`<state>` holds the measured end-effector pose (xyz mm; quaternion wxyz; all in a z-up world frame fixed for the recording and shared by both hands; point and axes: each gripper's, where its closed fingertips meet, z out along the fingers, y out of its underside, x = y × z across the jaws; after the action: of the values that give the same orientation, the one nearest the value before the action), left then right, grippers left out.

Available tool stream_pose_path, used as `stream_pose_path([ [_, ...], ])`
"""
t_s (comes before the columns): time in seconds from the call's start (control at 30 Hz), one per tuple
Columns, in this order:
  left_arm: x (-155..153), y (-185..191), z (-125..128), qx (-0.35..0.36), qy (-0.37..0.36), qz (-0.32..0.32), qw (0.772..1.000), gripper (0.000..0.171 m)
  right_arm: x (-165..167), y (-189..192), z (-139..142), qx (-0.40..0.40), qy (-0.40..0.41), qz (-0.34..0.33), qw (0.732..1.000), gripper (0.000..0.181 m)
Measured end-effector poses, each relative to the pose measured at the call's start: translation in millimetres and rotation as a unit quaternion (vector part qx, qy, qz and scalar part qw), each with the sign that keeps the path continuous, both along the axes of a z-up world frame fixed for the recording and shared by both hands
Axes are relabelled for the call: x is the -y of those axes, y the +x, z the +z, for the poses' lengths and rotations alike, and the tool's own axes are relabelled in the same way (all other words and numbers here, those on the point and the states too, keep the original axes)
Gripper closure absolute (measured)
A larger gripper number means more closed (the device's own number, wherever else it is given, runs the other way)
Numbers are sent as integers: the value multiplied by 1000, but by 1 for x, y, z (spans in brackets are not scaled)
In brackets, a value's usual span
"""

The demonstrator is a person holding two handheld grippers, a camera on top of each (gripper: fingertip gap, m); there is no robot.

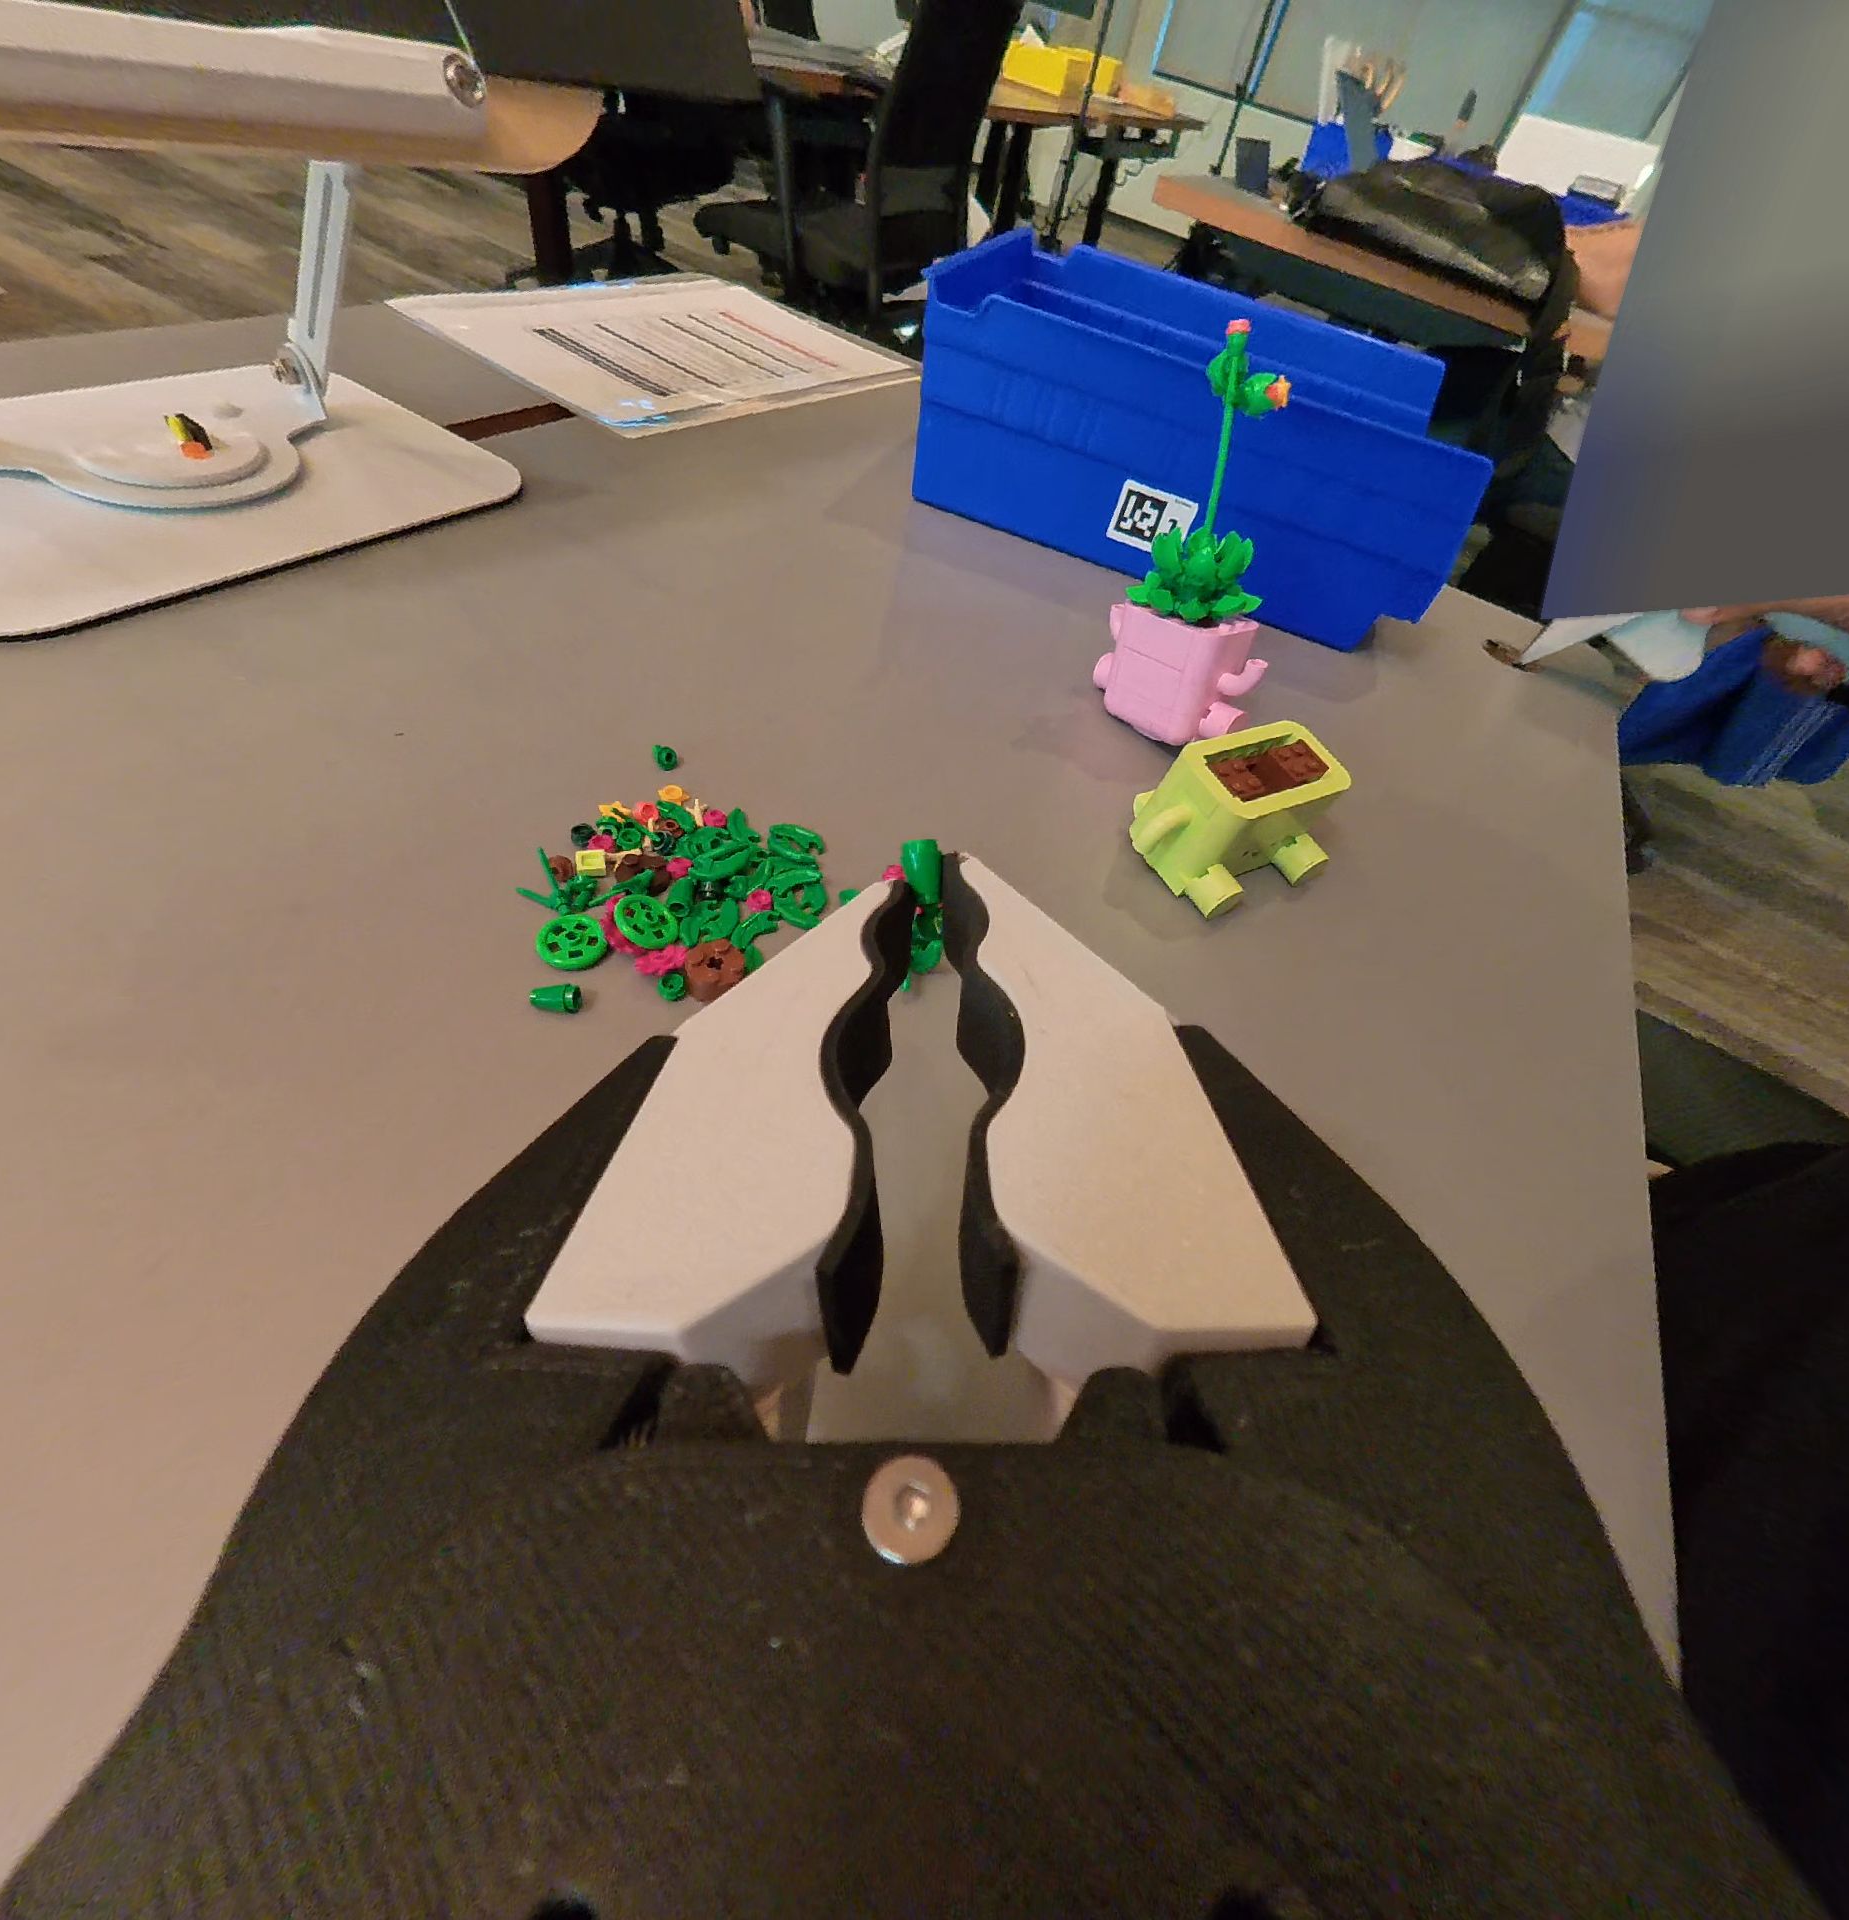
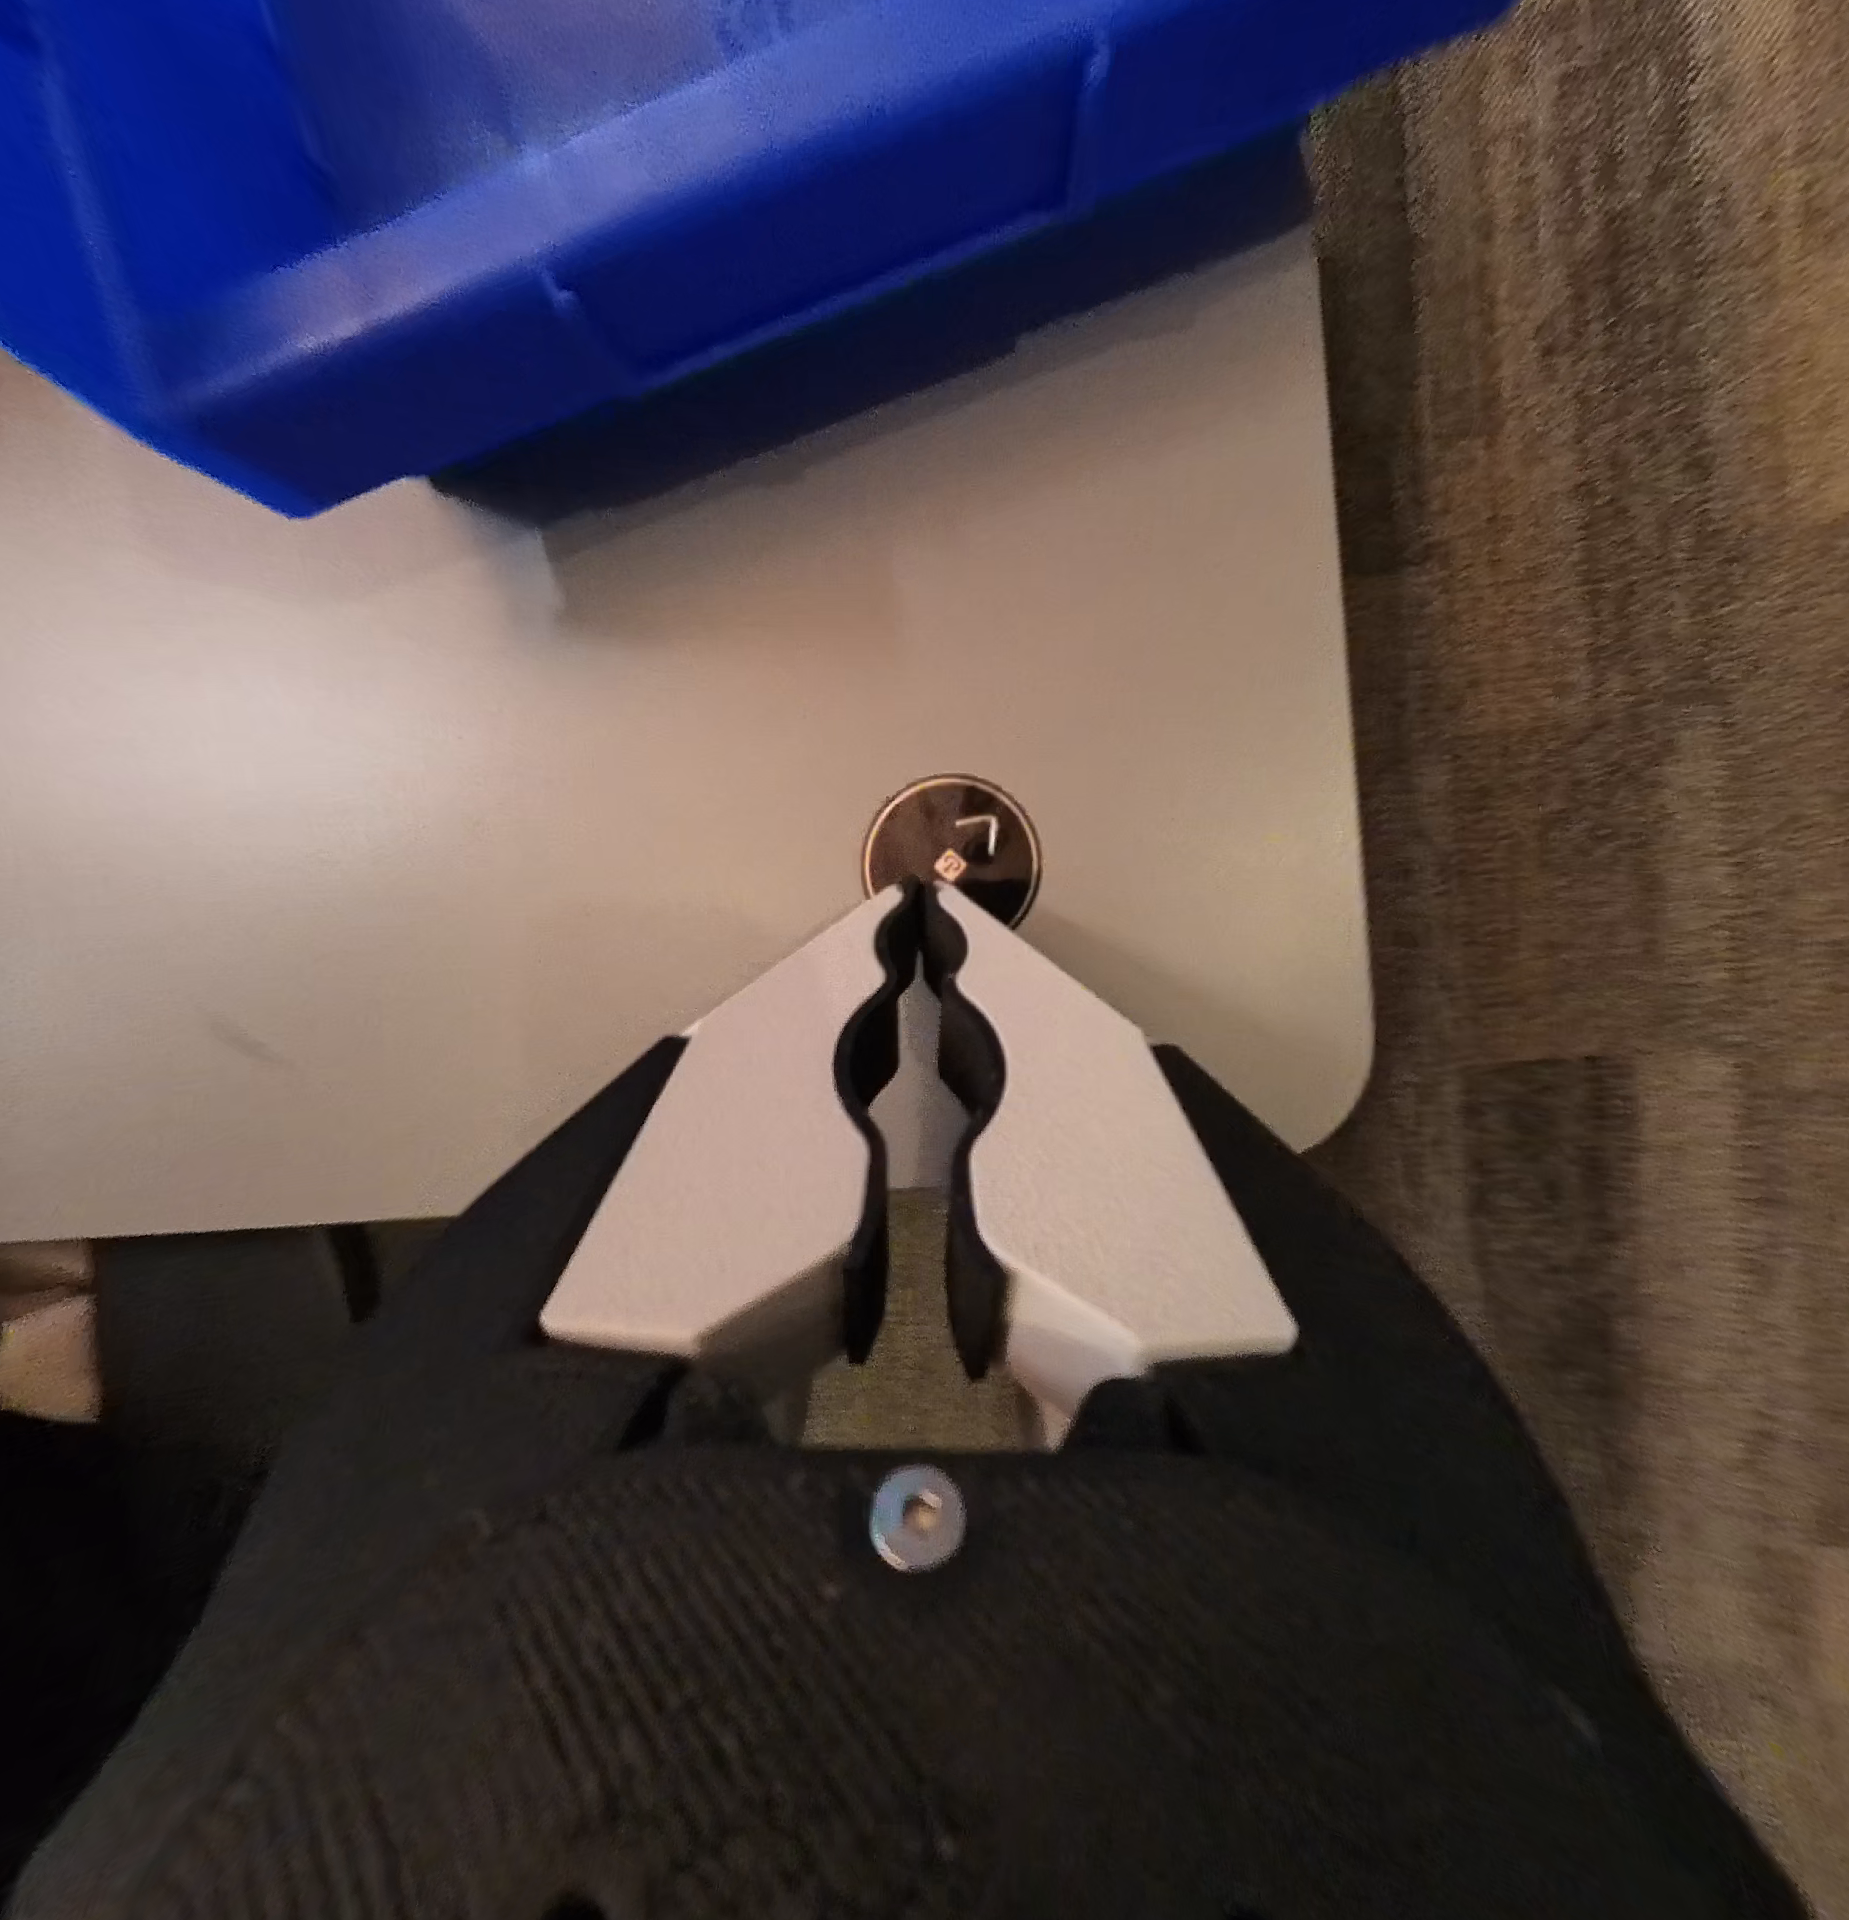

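The left gripper (image 1: pixel 922 883) has its fingers (image 1: pixel 754 1122) squeezed on a small green toy-brick plant piece (image 1: pixel 921 868). The top of the piece sticks up above the tips, and more green leaves show in the gap lower down. The gripper is over the grey tabletop (image 1: pixel 276 1039).

Just to the left of the tips lies a pile of loose toy pieces (image 1: pixel 681 899). Most are green leaves and green wheels, with some pink bits and a round brown piece. One green cone (image 1: pixel 556 997) lies a little apart at the near edge of the pile.

Farther off on the right sits a lime green brick pot (image 1: pixel 1237 816), tilted, with brown bricks inside it. Just behind it stands a pink brick pot (image 1: pixel 1174 670) with green leaves and a tall thin green stalk (image 1: pixel 1223 447) with small pink and orange buds on top. Behind that is a blue plastic bin (image 1: pixel 1055 436) with a small black and white tag on its side. To the far left sit a white stand base (image 1: pixel 224 520) and a clear sheet with a printed paper (image 1: pixel 660 348).

The right gripper (image 2: pixel 920 888) has its fingers (image 2: pixel 764 1122) closed at the tips with nothing between them. Just past the tips, a round shiny dark disc (image 2: pixel 951 836) is set in the tabletop near its corner. The blue bin is blurry beyond it, and grey carpet (image 2: pixel 1626 727) is on the right.
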<state>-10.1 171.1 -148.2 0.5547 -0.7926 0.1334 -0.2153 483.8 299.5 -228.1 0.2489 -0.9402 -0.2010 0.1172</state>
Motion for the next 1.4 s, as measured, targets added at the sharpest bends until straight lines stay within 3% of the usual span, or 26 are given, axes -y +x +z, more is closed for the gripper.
stream_pose_path([
  [0.07, 1, -2, 2, -6, -2, 3, 1000, 169, -5, -12, 18, 25, 48, 36, 998, 181],
  [0.13, 0, -4, 2, -10, -8, 4, 1000, 169, -8, -54, 59, -34, 130, 93, 987, 181],
  [0.23, -7, -8, 3, -7, -18, 1, 1000, 169, 7, -133, 119, -134, 228, 212, 941, 181],
  [0.33, -20, -11, 3, 5, -31, -8, 999, 169, 33, -204, 150, -202, 263, 331, 883, 181],
  [0.47, -27, -19, 8, 39, -48, 0, 998, 169, 60, -274, 170, -282, 207, 444, 825, 181],
  [0.57, -24, -31, 25, 48, -17, 18, 999, 169, 80, -300, 181, -296, 214, 507, 780, 181],
  [0.8, 0, -26, 42, 12, 15, 31, 999, 169, 125, -329, 190, -343, 283, 537, 717, 181],
  [0.9, 12, -21, 42, -8, 11, 33, 999, 169, 140, -342, 184, -372, 315, 514, 706, 181],
  [1.07, 10, -20, 27, -70, 6, 26, 997, 169, 139, -381, 170, -404, 296, 482, 719, 181],
  [1.27, -40, -21, 18, -152, 52, 2, 987, 169, 125, -450, 167, -430, 229, 493, 720, 181],
  [1.4, -66, -8, 23, -126, 84, -34, 988, 170, 118, -488, 152, -412, 166, 536, 718, 181],
])
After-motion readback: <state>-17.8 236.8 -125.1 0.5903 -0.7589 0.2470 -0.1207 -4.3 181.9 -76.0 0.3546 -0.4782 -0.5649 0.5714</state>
